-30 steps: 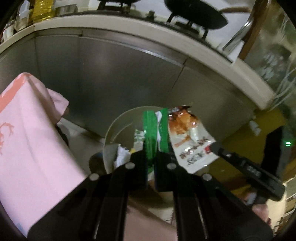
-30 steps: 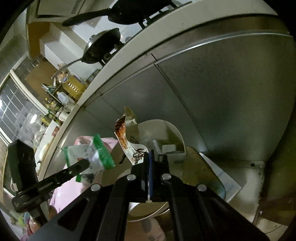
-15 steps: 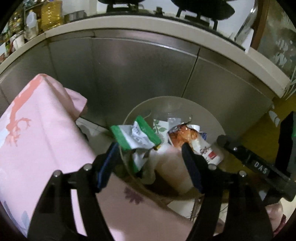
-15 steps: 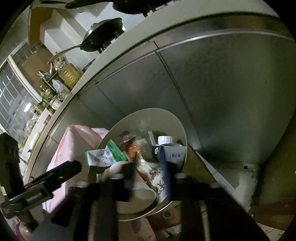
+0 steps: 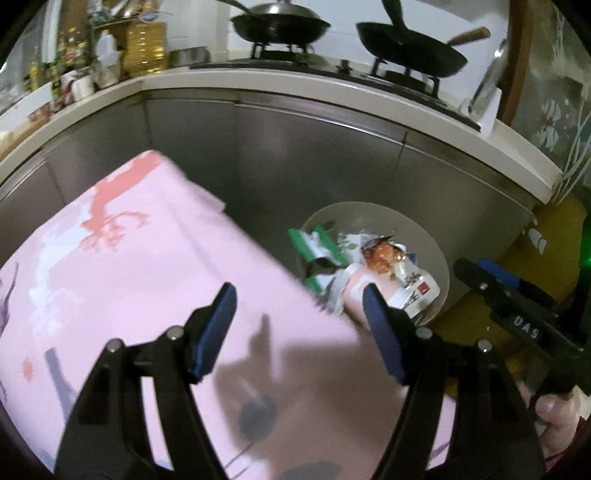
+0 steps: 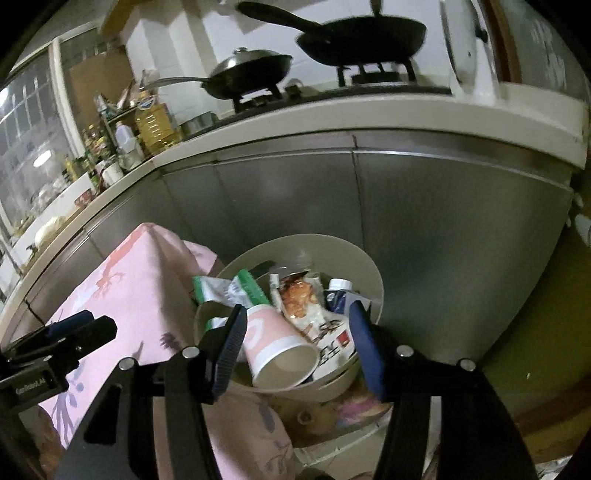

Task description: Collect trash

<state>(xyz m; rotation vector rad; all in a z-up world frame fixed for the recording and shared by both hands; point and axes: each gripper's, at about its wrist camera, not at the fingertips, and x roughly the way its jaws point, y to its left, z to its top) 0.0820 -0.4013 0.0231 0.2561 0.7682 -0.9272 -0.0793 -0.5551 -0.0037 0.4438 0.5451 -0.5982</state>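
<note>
A round beige trash bin stands on the floor against the steel cabinets, and it also shows in the left wrist view. In it lie a green-and-white wrapper, an orange snack packet, a pink paper cup and a blue-and-white carton. My left gripper is open and empty above the pink cloth. My right gripper is open and empty, just above the bin's near rim.
A pink patterned cloth covers a table left of the bin. Steel cabinet fronts rise behind it under a counter with pans and bottles. A yellow surface lies to the right.
Both grippers opened and let go of the wrappers, which now lie in the bin. Both grippers then drew back and up from the bin.
</note>
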